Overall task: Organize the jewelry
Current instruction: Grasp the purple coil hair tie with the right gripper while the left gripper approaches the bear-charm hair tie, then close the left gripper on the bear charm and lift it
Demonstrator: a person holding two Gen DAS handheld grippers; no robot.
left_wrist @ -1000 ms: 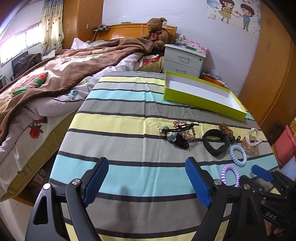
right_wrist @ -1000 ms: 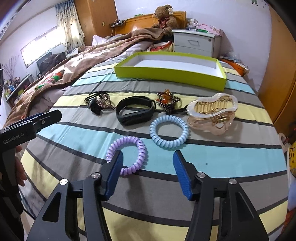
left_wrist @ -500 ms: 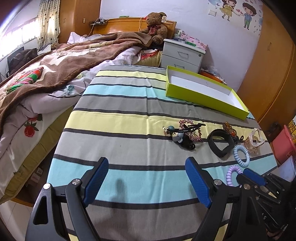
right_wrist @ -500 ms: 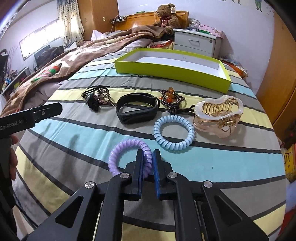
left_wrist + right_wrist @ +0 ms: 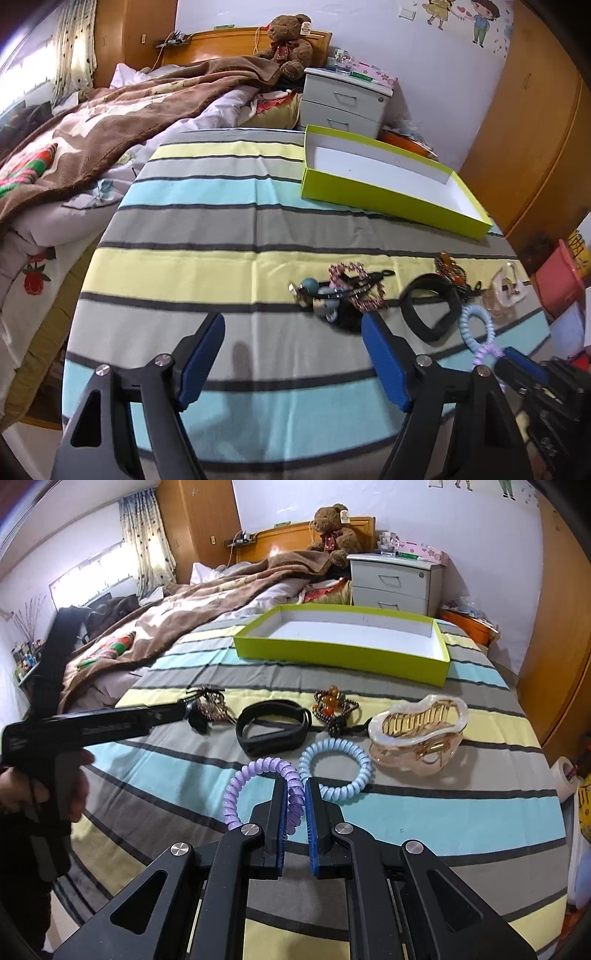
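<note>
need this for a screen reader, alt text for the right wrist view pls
The right gripper is shut on a purple spiral hair tie on a striped bedspread. Beyond lie a blue spiral tie, black band, translucent claw clip and empty green box.

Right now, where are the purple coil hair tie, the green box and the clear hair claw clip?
purple coil hair tie (image 5: 236, 794), right wrist view, left arc.
green box (image 5: 340, 657), right wrist view, front wall.
clear hair claw clip (image 5: 417, 731), right wrist view, upper rim.

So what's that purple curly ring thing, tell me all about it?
The purple hair tie is a spiral coil, like a phone cord, of glossy, slightly see-through plastic, bent into a ring. The right gripper is shut on its near right side. The loop is tilted, partly lifted off the striped bedspread, right beside a light blue hair tie.
</note>
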